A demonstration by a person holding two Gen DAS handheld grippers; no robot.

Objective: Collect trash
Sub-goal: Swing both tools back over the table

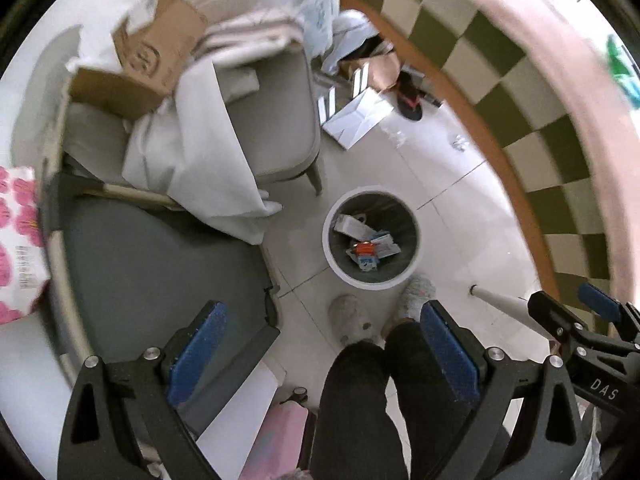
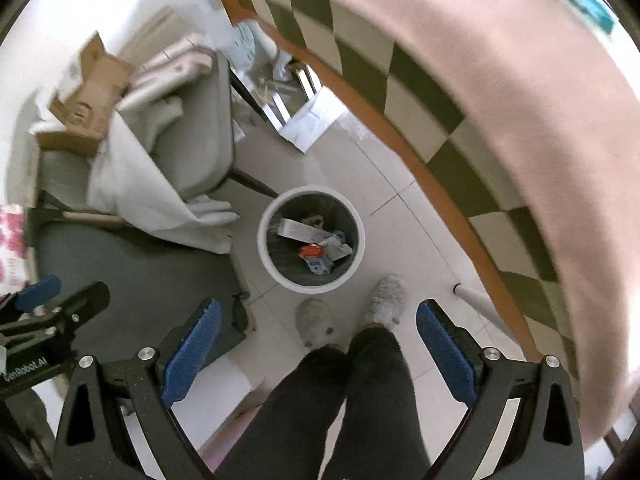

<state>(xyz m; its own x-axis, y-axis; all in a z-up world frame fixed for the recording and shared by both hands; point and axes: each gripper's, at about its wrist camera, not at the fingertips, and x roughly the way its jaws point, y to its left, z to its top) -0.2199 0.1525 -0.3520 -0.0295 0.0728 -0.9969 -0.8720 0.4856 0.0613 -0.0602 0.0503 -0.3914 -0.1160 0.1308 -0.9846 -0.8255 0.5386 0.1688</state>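
Note:
A round white trash bin (image 1: 414, 252) with a grey liner stands on the tiled floor below me; it also shows in the right wrist view (image 2: 358, 256). Inside lie several pieces of trash (image 1: 366, 246), white and blue packets and a red one (image 2: 316, 250). My left gripper (image 1: 322, 346) is open and empty, held high above the floor. My right gripper (image 2: 318, 344) is open and empty too, beside it. Each gripper shows at the edge of the other's view. Small scraps (image 1: 460, 144) lie on the floor near the bed.
A bed with a pink blanket (image 2: 500, 100) and a checkered sheet (image 1: 500, 88) runs along the right. A grey chair (image 1: 276, 120) holds white cloth and a cardboard box (image 1: 156, 56). A grey tabletop (image 1: 152, 272) is at the left. My legs and slippers (image 1: 348, 316) stand near the bin.

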